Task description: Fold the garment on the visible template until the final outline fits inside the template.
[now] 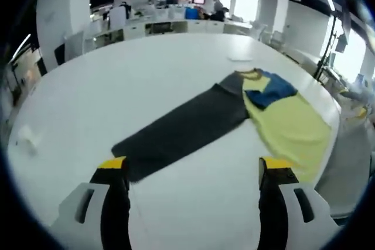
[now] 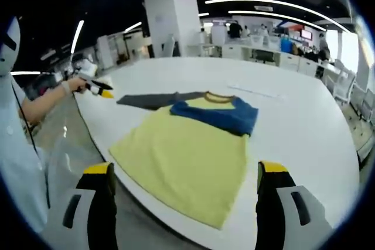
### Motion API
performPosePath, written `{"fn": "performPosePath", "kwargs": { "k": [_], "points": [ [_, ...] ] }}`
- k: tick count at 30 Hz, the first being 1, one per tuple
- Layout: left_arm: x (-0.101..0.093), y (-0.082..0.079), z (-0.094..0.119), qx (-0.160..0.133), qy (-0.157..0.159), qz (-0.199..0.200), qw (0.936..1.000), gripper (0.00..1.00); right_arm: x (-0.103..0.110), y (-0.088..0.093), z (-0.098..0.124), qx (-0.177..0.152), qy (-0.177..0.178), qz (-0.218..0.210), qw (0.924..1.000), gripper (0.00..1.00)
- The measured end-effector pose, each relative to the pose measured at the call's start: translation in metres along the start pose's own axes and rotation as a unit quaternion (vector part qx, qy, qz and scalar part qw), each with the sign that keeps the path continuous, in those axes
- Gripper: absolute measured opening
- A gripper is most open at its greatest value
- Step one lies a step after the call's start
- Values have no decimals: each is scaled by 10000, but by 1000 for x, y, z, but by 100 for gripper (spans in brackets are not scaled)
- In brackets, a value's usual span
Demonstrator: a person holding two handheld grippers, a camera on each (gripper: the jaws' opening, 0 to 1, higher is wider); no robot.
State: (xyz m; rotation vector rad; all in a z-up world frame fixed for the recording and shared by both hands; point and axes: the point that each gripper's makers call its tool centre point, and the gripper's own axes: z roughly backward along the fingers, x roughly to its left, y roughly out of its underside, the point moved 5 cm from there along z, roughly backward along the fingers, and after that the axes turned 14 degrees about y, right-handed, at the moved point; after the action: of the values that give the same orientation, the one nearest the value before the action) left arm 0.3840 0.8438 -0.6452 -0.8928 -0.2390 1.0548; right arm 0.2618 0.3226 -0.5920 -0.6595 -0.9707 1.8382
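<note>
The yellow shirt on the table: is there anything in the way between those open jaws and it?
Nothing visible. The yellow shirt lies flat on the white table, and only bare tabletop lies between it and the open right gripper. The left gripper is off to the side.

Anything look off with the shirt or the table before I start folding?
The yellow shirt isn't fully on the table: its bottom hem hangs past the near edge. A dark grey sleeve lies stretched straight out to one side. No template outline is discernible under it. Both grippers, left and right, are open and clear of the cloth.
</note>
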Motion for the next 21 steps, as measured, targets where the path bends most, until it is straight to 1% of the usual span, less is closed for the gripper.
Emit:
{"fn": "performPosePath", "kwargs": {
  "k": [5, 8, 13, 18, 20, 21],
  "points": [
    [10, -2, -1, -11, -63, 53, 10000, 85, -3, -3, -1, -29, 15, -41, 10000, 100],
    [14, -3, -1, -33, -77, 94, 9999, 85, -7, -4, 0, 0, 51, 16, 10000, 100],
    [23, -2, -1, 41, -144, 143, 9998, 83, -10, -7, 1, -36, 101, 30, 9999, 100],
    [31, -3, -4, -1, -173, 251, 9995, 79, -8, -6, 1, 31, 81, 37, 10000, 100],
    [35, -3, -5, -10, -229, 404, 9989, 79, -8, -5, 0, 39, 82, 30, 10000, 100],
    [37, -3, -6, -29, -239, 404, 9989, 79, -8, -4, 0, 58, 92, 33, 9999, 100]
  ]
}}
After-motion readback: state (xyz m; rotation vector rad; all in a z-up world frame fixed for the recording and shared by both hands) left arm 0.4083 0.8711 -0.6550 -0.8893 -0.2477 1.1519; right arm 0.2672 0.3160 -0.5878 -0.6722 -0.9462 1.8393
